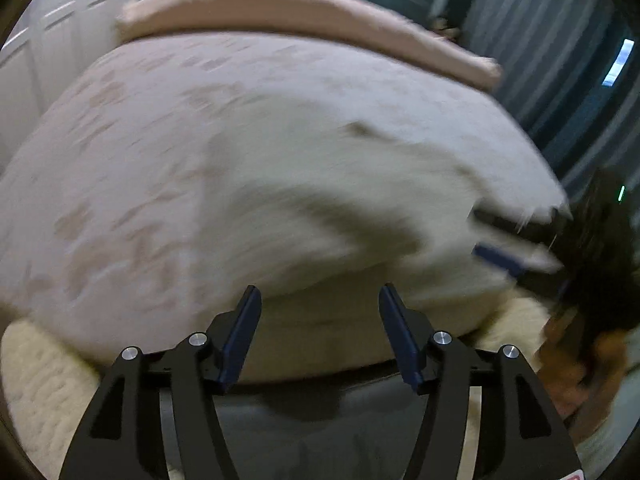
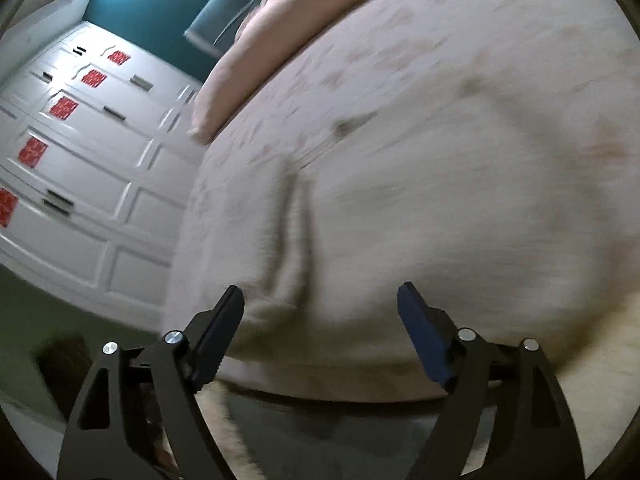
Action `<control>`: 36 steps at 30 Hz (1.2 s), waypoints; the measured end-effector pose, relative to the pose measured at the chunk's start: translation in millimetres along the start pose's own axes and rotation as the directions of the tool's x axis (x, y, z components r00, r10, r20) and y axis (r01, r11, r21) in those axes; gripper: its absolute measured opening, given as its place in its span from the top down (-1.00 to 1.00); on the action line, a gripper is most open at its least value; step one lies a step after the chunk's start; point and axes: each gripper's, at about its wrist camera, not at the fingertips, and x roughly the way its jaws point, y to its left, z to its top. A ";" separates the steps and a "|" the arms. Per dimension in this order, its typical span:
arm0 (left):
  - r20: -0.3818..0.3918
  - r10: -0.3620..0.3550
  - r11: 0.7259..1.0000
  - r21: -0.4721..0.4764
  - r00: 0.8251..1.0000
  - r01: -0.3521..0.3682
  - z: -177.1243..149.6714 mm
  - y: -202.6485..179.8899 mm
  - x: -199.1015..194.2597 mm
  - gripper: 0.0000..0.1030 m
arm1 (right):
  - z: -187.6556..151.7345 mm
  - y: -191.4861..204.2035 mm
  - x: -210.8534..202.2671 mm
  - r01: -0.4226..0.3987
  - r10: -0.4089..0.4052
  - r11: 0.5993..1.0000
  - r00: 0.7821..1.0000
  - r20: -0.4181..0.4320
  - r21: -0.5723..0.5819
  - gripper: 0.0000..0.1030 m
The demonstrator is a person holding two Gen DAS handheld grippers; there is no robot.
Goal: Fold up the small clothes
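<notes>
Both cameras are blurred with motion over the bed [image 1: 120,168]. Left gripper [image 1: 320,304] sits at six o'clock of its view, jaws spread wide, nothing between them, hanging just above the bed's near edge. Ahead of it, from centre out to three o'clock, lies a pale white cloth [image 1: 320,184] spread on the patterned bedspread, with a dark fold shadow across it; too smeared to say what garment it is. At three to four o'clock the right gripper [image 1: 516,248] comes into the left view, its blue pads at the cloth's right edge; whether they pinch that edge I cannot tell from here. A pink blanket [image 1: 288,12] lies along the far side at twelve o'clock, and a striped curtain [image 1: 560,60] hangs at two o'clock. In the right view, the right gripper [image 2: 320,308] shows at six o'clock with jaws spread apart and empty, over the cloth [image 2: 360,260], which has a raised crease running from centre down to seven o'clock. White cabinets [image 2: 88,184] with red stickers fill nine o'clock, a teal wall [image 2: 152,12] at eleven, the blanket [image 2: 256,64] at twelve.
</notes>
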 end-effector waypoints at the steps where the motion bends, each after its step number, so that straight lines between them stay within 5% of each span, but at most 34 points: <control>1: -0.009 0.005 1.000 -0.020 1.000 -0.005 -3.2 7.2 1.8 -0.14 | 3.9 6.5 14.4 -0.002 0.002 1.000 1.000 -0.031 -0.003 -0.50; 9: -0.012 -0.022 0.995 -0.100 1.000 0.021 -18.8 38.4 -1.5 -0.14 | 8.0 55.3 102.0 0.003 -0.003 1.000 0.977 -0.214 0.000 -0.53; 11: -0.007 -0.033 0.994 -0.108 0.999 0.032 -16.5 36.9 -2.1 -0.14 | 8.7 69.4 112.1 0.038 -0.046 0.998 0.976 -0.212 -0.040 -0.30; 13: 0.003 -0.044 0.993 -0.114 0.999 0.044 -11.5 32.8 -2.4 -0.14 | 13.9 92.8 109.4 0.032 -0.051 0.994 0.982 -0.183 -0.104 0.58; 16: 0.022 -0.065 0.992 -0.108 0.998 0.067 -2.1 19.9 -4.3 -0.14 | 29.8 127.7 62.5 -0.040 0.029 0.977 0.998 -0.054 -0.212 0.62; 19: 0.050 -0.106 0.991 -0.075 0.993 0.109 9.6 0.7 -5.4 -0.15 | 44.1 140.3 -10.0 -0.066 0.098 0.952 0.991 0.093 -0.299 0.63; 22: 0.042 -0.138 0.990 -0.036 0.990 0.140 19.7 -21.8 7.6 -0.15 | 52.0 103.0 -70.4 -0.009 0.073 0.957 0.975 0.211 -0.289 0.62; 24: 0.011 -0.161 0.987 -0.009 0.987 0.161 21.5 -40.2 23.4 -0.15 | 52.9 53.8 -86.9 0.079 -0.029 0.976 0.970 0.239 -0.201 0.62; 29: -0.068 -0.162 0.986 0.032 0.984 0.164 13.9 -70.3 52.6 -0.15 | 39.6 -86.4 -59.3 0.231 -0.239 0.969 0.966 0.099 0.088 0.61; 33: -0.085 -0.092 0.994 0.054 0.992 0.096 9.6 -76.4 65.0 -0.21 | 20.7 -130.7 -56.2 0.066 -0.095 0.973 0.988 0.123 0.220 0.57; 36: -0.077 -0.051 0.997 0.048 0.996 0.055 10.2 -67.9 71.5 -0.34 | 22.5 -125.9 -53.5 0.072 -0.099 0.977 0.987 0.129 0.199 0.54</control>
